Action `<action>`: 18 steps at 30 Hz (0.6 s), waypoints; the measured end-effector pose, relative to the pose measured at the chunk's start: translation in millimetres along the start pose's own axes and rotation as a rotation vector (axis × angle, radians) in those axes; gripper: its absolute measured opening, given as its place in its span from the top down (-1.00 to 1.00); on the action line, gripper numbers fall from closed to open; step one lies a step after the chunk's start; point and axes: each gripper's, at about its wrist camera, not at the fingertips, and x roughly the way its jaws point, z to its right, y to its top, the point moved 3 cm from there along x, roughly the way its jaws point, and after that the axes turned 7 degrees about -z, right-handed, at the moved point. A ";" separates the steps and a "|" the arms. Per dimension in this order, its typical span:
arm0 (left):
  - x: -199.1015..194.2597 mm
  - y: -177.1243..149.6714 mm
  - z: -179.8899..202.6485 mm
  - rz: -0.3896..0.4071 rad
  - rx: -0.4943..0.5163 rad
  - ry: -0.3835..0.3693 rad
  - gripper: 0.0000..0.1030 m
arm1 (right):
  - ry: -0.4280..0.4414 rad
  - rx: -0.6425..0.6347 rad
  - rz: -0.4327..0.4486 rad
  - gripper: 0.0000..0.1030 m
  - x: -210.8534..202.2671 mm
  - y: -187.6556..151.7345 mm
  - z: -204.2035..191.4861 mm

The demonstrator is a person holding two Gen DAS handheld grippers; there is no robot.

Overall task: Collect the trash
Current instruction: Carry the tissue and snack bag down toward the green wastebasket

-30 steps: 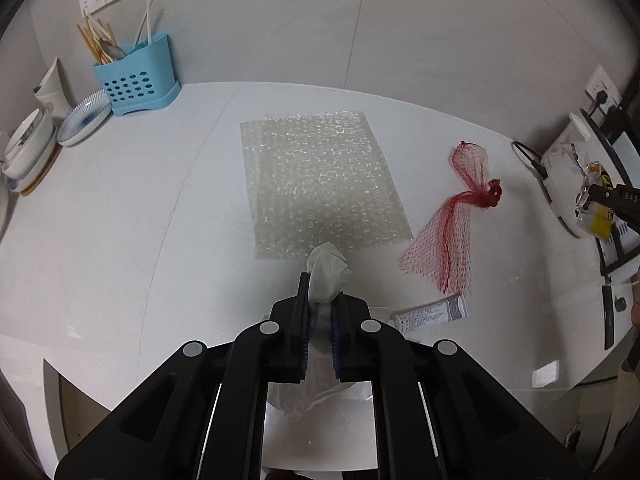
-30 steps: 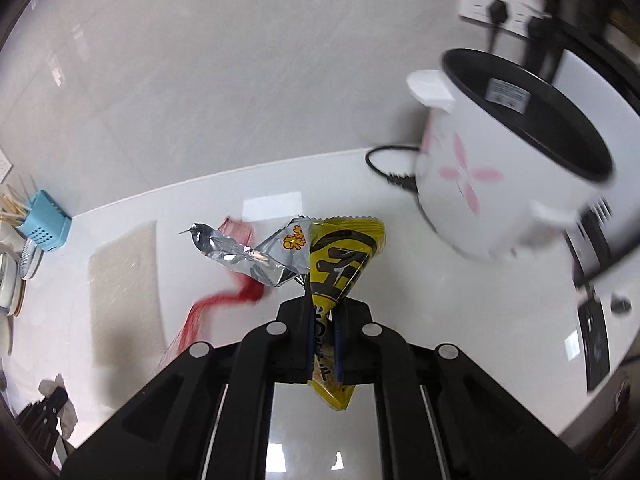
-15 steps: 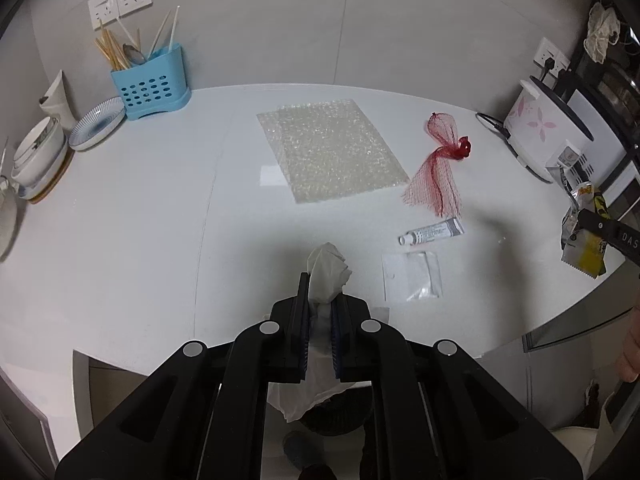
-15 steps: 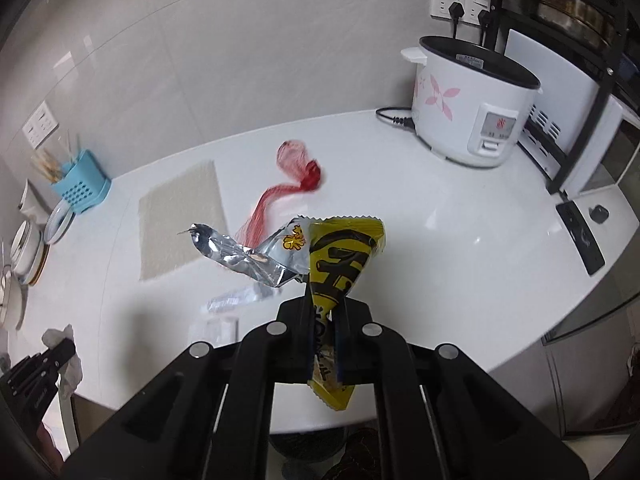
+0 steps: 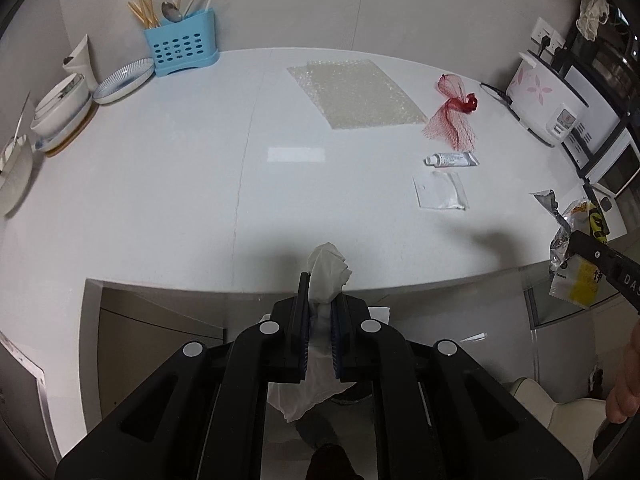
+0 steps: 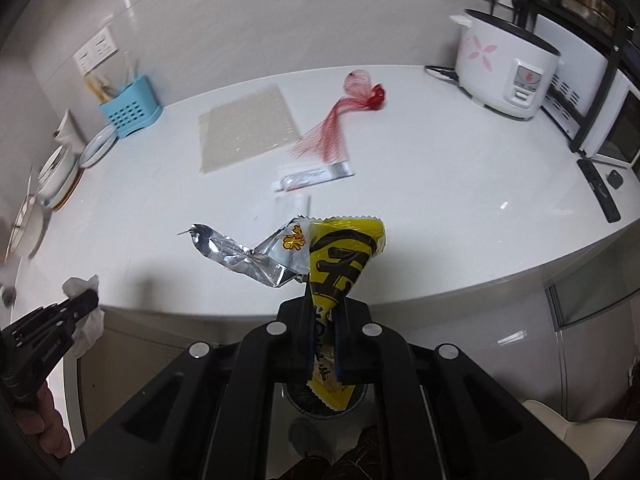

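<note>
Right wrist view shows my right gripper [image 6: 322, 312] clamped on a yellow snack wrapper [image 6: 340, 264] with a torn foil flap [image 6: 240, 254] hanging left, held off the near edge of the white counter [image 6: 440, 208] above a dark bin [image 6: 320, 404] on the floor. On the left wrist view my left gripper [image 5: 320, 312] pinches a crumpled white tissue [image 5: 326, 268], also past the counter edge. I judge the step in hand is the drop: I want each load centred over the bin mouth before letting go, since light foil and tissue drift. Red mesh net [image 5: 454, 116], tube [image 5: 452, 159], small clear bag [image 5: 440, 190] and bubble wrap [image 5: 356, 94] wait on the counter.
</note>
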 end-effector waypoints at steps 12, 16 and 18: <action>47.7 -70.5 -7.2 -0.079 -0.019 0.031 0.85 | 0.106 -0.145 -0.116 0.89 52.0 -82.5 -20.6; 79.3 -92.0 1.6 -0.106 -0.007 0.029 0.85 | 0.119 -0.146 -0.134 0.89 82.2 -106.3 -9.9; 96.7 -103.1 8.8 -0.127 0.001 0.019 0.85 | 0.127 -0.149 -0.159 0.89 99.9 -117.9 -3.5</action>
